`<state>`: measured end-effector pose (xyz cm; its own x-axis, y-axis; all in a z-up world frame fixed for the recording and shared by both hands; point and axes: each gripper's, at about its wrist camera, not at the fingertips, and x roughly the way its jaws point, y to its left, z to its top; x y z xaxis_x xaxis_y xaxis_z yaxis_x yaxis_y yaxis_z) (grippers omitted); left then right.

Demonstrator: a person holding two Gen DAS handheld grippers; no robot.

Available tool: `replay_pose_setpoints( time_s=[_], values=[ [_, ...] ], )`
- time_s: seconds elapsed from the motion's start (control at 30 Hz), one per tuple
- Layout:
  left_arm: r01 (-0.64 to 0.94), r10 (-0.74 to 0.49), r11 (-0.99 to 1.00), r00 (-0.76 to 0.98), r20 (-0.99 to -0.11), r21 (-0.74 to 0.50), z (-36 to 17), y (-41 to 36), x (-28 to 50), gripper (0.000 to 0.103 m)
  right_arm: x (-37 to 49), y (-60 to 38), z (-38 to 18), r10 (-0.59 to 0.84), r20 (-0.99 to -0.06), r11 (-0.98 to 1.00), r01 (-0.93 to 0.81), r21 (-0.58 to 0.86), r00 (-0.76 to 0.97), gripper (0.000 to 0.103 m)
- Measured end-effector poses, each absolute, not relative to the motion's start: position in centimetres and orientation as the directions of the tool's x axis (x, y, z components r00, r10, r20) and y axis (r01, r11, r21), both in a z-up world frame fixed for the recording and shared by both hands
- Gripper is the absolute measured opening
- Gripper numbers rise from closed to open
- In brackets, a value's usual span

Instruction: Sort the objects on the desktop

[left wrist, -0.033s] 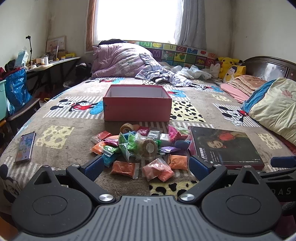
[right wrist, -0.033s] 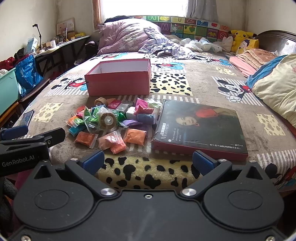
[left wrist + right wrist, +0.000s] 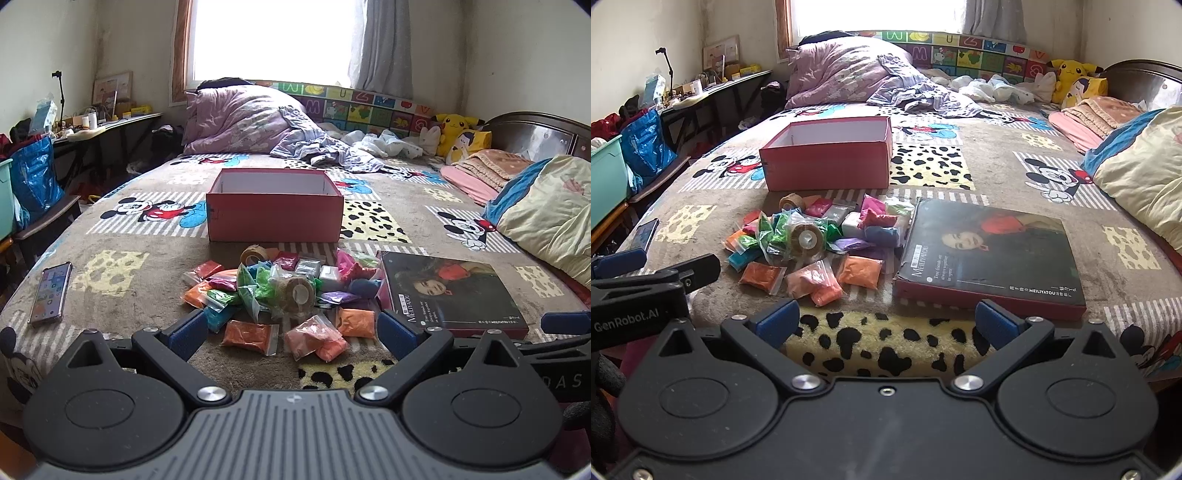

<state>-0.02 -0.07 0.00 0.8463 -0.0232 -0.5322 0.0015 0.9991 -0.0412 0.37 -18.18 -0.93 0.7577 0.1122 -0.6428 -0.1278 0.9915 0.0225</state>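
A pile of small coloured clay bags (image 3: 288, 291) (image 3: 812, 247) lies on the bed blanket, with a tape roll (image 3: 297, 293) (image 3: 807, 238) on top and a second roll (image 3: 254, 254) (image 3: 791, 202) behind. An open red box (image 3: 273, 218) (image 3: 827, 162) stands behind the pile and looks empty. A dark book-like box lid (image 3: 450, 291) (image 3: 990, 254) lies to the right. My left gripper (image 3: 291, 328) is open and empty, just in front of the pile. My right gripper (image 3: 886, 321) is open and empty, near the bed's front edge, below the lid.
A phone (image 3: 50, 291) lies at the left of the bed. Pillows and folded blankets (image 3: 543, 206) are at the right, a purple duvet (image 3: 243, 122) at the back. A desk and blue bag (image 3: 33, 181) stand left of the bed.
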Motion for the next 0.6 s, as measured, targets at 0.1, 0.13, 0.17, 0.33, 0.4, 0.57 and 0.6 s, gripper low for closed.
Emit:
replay_pose_setpoints(
  time_s=[0.1, 0.13, 0.17, 0.33, 0.4, 0.57, 0.6],
  values=[
    [0.007, -0.023, 0.999, 0.845, -0.534, -0.031, 0.02, -0.36, -0.10, 0.099, 0.34, -18.23, -0.85, 0.114, -0.645, 0.992, -0.126, 0.028, 0.756, 0.102],
    [0.009, -0.025, 0.999, 0.845, -0.534, -0.031, -0.04, -0.38, -0.12, 0.099, 0.33, -18.25, -0.82, 0.115, -0.646, 0.992, -0.126, 0.030, 0.755, 0.102],
    [0.011, -0.028, 0.999, 0.844, -0.535, -0.035, -0.23, -0.15, -0.11, 0.099, 0.32, -18.27, -0.79, 0.116, -0.647, 0.992, -0.125, 0.032, 0.754, 0.102],
    [0.017, -0.037, 0.999, 0.843, -0.536, -0.041, -0.28, -0.26, 0.08, 0.099, 0.52, -18.44, -1.04, 0.119, -0.650, 0.992, -0.124, 0.037, 0.751, 0.102],
    [0.018, -0.041, 0.999, 0.847, -0.530, -0.047, -0.21, -0.23, -0.21, 0.099, 0.28, -18.49, -1.26, 0.117, -0.649, 0.992, -0.123, 0.037, 0.752, 0.102],
    [0.023, -0.045, 0.999, 0.846, -0.531, -0.048, -0.36, -0.33, -0.15, 0.099, 0.35, -18.49, -1.38, 0.112, -0.648, 0.992, -0.119, 0.033, 0.753, 0.102],
    [0.025, -0.046, 0.999, 0.845, -0.532, -0.047, -0.40, -0.35, -0.12, 0.099, 0.36, -18.49, -1.41, 0.111, -0.648, 0.992, -0.119, 0.031, 0.753, 0.102]
  ],
)
